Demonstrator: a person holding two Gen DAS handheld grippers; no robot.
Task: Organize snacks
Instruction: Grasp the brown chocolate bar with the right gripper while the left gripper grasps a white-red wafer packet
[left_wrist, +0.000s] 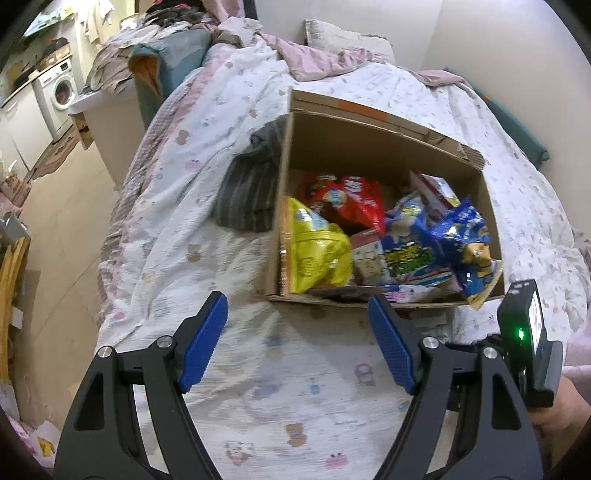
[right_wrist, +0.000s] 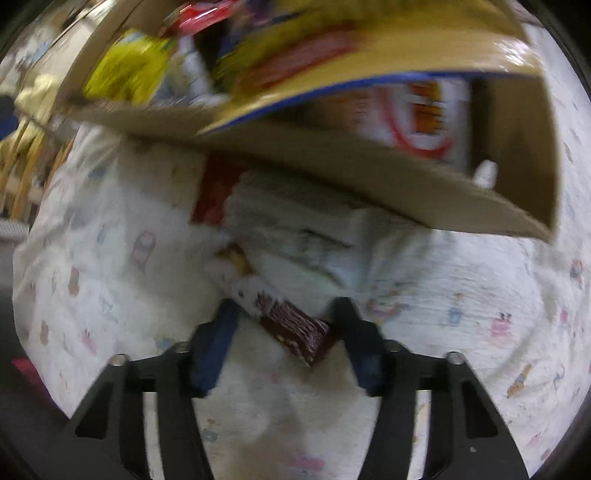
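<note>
An open cardboard box (left_wrist: 291, 155) sits on the bed, full of snack bags: a yellow bag (left_wrist: 317, 254), a red bag (left_wrist: 351, 203), blue bags (left_wrist: 461, 229). My left gripper (left_wrist: 297, 332) is open and empty, just in front of the box's near edge. In the blurred right wrist view, my right gripper (right_wrist: 284, 325) is closed around a dark red-brown snack pack (right_wrist: 295, 328), held low over the bed below the box's near flap (right_wrist: 332, 158). A yellow bag (right_wrist: 125, 70) shows inside the box.
The bed carries a white patterned quilt (left_wrist: 221, 387). A grey striped cloth (left_wrist: 251, 184) lies left of the box. A red packet (right_wrist: 214, 192) lies under the box flap. Floor, laundry basket (left_wrist: 107, 122) and washing machine (left_wrist: 61, 88) are to the left.
</note>
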